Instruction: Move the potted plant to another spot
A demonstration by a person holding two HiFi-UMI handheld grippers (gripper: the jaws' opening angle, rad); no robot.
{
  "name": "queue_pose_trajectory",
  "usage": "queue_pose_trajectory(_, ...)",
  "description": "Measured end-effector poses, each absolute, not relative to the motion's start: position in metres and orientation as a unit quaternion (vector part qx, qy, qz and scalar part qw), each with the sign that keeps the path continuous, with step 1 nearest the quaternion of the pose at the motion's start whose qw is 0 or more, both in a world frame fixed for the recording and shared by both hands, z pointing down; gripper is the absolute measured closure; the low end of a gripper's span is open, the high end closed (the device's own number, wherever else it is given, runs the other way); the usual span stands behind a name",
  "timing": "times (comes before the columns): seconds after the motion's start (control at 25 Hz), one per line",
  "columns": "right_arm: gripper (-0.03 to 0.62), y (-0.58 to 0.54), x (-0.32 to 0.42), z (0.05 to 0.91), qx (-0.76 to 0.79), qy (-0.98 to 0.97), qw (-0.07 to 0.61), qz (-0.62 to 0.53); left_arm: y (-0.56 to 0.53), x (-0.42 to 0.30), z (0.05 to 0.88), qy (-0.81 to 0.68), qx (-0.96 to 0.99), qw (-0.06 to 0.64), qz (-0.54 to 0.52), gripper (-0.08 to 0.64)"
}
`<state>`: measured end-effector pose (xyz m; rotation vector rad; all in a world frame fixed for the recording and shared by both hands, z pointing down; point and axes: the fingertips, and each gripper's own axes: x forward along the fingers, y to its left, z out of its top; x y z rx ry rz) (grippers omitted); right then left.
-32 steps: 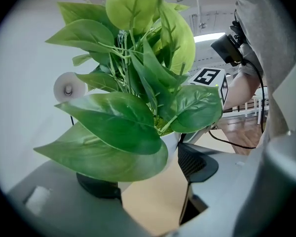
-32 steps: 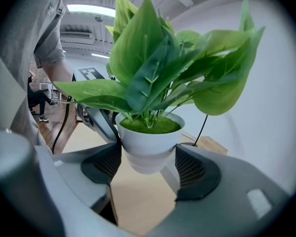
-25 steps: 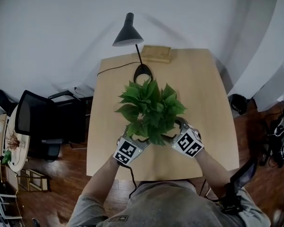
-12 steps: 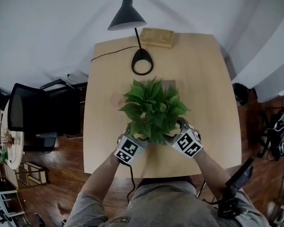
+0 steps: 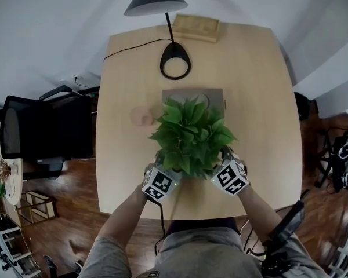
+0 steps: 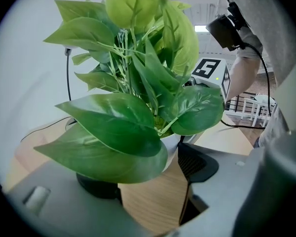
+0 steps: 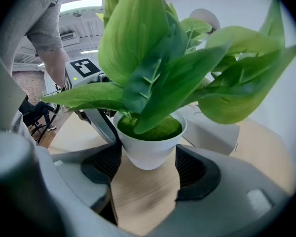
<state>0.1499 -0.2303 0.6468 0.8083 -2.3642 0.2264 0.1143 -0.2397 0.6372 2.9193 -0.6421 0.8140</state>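
Note:
The potted plant, broad green leaves in a small white pot, sits over the near middle of the wooden table. My left gripper and right gripper hold it from either side, at its near-left and near-right. In the right gripper view the two dark pads press on the pot's sides, and wood grain shows under its base. In the left gripper view, leaves cover most of the pot, which lies between the left gripper's pads.
A black desk lamp with a cable stands at the table's far side, with a tan wooden box behind it. A grey flat slab lies just beyond the plant and a faint round mat to its left. A black chair stands left of the table.
Both grippers have carried the plant toward the person, away from the lamp base. The grey slab behind it has come into view.

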Motion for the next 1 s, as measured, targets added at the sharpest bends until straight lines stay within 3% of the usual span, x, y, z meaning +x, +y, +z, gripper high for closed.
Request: queue_pose_trajectory(1.0,0.232,-0.221,0.156,0.671,0.313,-0.882,0.344,0.076,-0.237,0.1,0.66,-0.225,0.94,0.034,0.254,0.212)
